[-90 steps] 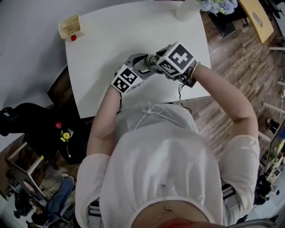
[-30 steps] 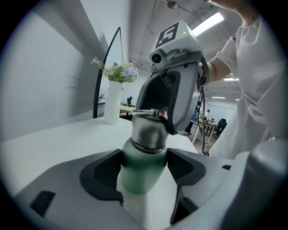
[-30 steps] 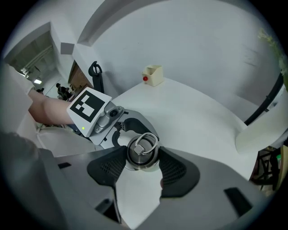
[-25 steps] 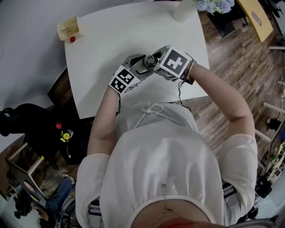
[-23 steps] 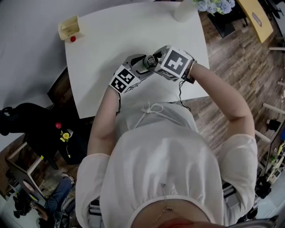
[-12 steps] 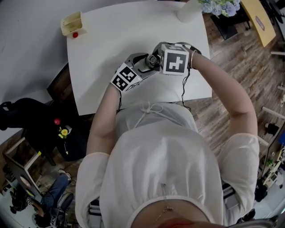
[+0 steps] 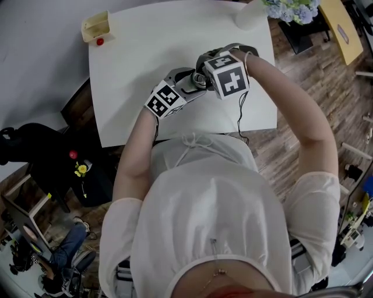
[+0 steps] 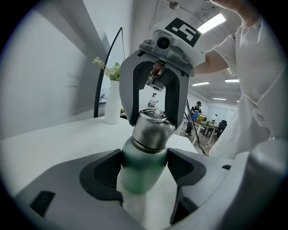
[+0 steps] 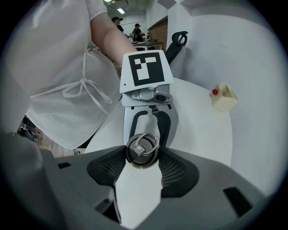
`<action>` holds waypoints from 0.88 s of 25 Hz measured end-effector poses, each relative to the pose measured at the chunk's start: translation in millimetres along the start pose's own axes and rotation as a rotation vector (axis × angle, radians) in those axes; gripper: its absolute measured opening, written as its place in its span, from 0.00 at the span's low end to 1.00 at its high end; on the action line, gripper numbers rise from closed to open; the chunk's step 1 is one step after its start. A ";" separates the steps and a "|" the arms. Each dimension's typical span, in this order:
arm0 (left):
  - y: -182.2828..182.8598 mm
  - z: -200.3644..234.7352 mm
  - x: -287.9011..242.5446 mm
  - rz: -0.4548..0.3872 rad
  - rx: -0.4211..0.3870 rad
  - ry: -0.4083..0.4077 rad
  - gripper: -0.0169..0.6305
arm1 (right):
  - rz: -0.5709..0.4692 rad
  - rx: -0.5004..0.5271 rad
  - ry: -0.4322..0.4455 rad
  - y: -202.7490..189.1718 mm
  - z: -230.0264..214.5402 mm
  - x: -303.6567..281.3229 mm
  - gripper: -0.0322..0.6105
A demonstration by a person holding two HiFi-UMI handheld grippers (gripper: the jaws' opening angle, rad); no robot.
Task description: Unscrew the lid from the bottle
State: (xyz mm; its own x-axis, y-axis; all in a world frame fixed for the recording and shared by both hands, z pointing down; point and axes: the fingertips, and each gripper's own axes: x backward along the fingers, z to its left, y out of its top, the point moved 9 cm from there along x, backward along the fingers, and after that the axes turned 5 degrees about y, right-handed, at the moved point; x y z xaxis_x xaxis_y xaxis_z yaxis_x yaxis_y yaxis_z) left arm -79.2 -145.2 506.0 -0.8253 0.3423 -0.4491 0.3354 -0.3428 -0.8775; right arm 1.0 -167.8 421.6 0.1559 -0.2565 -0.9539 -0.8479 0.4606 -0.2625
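A green bottle (image 8: pixel 143 168) with a steel lid (image 8: pixel 152 129) stands over the white table (image 7: pixel 151 46). My left gripper (image 8: pixel 144 175) is shut on the bottle's green body from the side, pads against both flanks. My right gripper (image 9: pixel 142 155) comes down from above and is shut on the lid (image 9: pixel 142 148), whose wire ring shows between its pads. In the head view both marker cubes meet near the table's front edge, and the bottle (image 7: pixel 197 80) is mostly hidden between them.
A small cream box (image 7: pixel 96 26) with a red ball sits at the table's far left corner. A white vase (image 7: pixel 249 14) of flowers stands at the far right corner. The table's front edge runs close under the grippers. A dark chair (image 7: pixel 35 157) stands left of the table.
My right gripper has rolled about the lid's axis: its marker cube now faces a different way and sits a little further right. The left gripper and the bottle have stayed put.
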 end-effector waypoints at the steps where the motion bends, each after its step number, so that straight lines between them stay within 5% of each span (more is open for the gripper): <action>1: -0.2 0.1 0.1 0.001 0.001 0.000 0.54 | 0.004 0.017 0.000 0.5 0.2 -0.2 0.42; 6: 1.1 0.8 0.2 0.004 0.001 -0.002 0.54 | -0.008 -0.050 -0.035 -2.2 1.4 -0.6 0.43; 11: 1.6 0.8 0.5 0.002 0.000 -0.003 0.54 | -0.130 -0.294 -0.077 -10.8 8.4 7.5 0.51; 22: 4.3 -0.7 0.6 -0.001 0.002 -0.005 0.54 | -0.345 -0.943 -0.232 -17.6 12.0 7.6 0.50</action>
State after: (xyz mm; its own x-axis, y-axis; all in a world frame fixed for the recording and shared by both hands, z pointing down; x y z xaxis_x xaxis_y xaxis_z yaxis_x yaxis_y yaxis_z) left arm -77.9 -145.9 501.9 -0.8280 0.3380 -0.4474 0.3338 -0.3440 -0.8776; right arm 23.3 -167.6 417.2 0.4751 -0.0324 -0.8793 -0.7759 -0.4867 -0.4013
